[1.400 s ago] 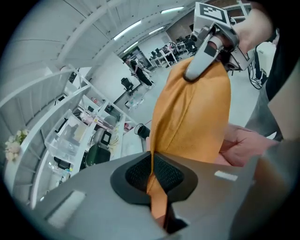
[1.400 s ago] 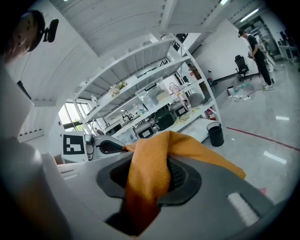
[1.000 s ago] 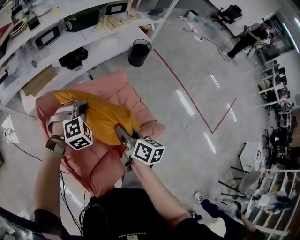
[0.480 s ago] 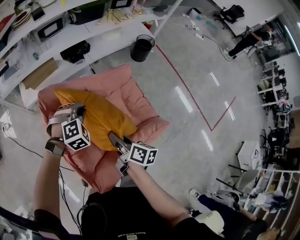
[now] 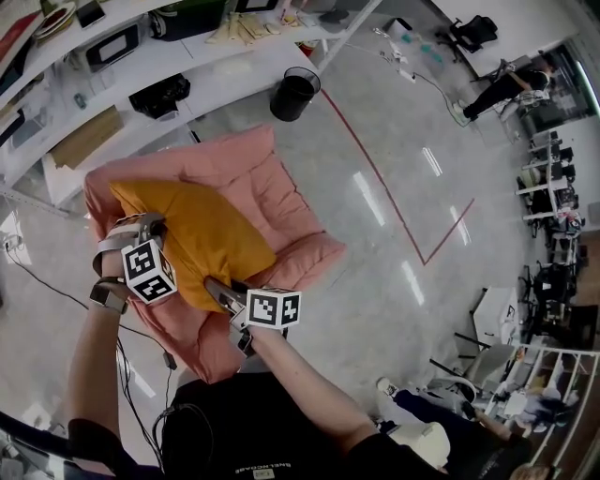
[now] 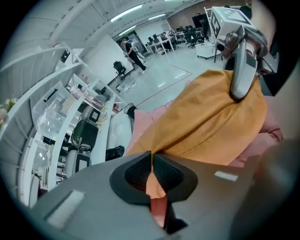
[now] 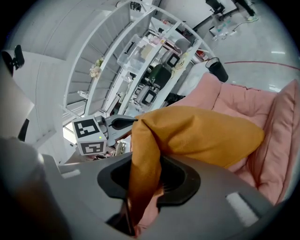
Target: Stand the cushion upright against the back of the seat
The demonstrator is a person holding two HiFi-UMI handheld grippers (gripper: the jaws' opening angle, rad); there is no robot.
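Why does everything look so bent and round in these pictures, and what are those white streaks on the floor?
Head view: a very wide lens bows the shelves; the streaks on the glossy floor look like reflected ceiling lights. Left gripper view: round picture with black corners, light tubes overhead. Right gripper view: same rounding, cushion sharp.

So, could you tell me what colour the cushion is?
Mustard orange; the cushion shows best in the head view.

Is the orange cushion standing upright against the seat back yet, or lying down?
Not upright: the cushion lies slanted across the pink seat, its near edge pinched by the left tool and right tool.
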